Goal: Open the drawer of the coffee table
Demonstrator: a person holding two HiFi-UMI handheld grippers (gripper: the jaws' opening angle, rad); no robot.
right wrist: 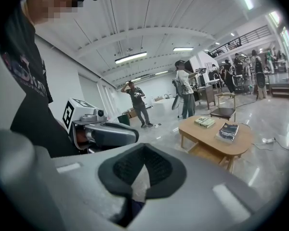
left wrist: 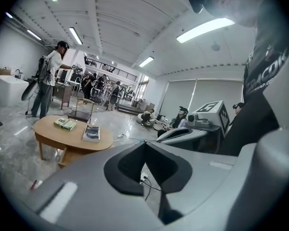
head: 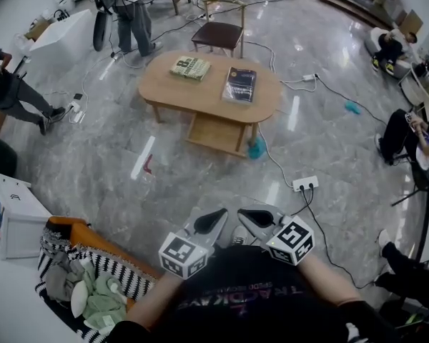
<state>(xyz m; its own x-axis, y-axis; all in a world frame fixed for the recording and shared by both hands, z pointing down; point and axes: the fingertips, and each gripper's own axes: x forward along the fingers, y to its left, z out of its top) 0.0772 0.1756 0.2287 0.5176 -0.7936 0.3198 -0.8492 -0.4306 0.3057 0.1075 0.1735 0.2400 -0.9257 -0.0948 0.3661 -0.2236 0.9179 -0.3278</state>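
At the bottom of the head view, we hold the left gripper point(head: 216, 219) and the right gripper point(head: 247, 217) side by side, close against our dark shirt. Each has its jaws pressed together, with nothing between them. Across the marble floor point(head: 114, 163), well apart from both, stands the coffee table point(head: 164, 88). A green book point(head: 189, 68) and a dark book point(head: 239, 84) lie on its surface, apart from each other. Under its near edge a wooden panel point(head: 214, 133) shows; whether it is a shelf or the drawer we cannot tell. A chair point(head: 218, 33) stands just beyond the table, and a power strip point(head: 304, 184) lies on the floor between the table and us.

Through the left gripper view, the jaws meet at their tips and pinch nothing. The coffee table sits far off at the left, both books on top, and the right gripper shows just beside at the right.

Through the right gripper view it is much the same: jaws closed against each other, bare. The coffee table stands off to the right, and the left gripper shows near at the left.
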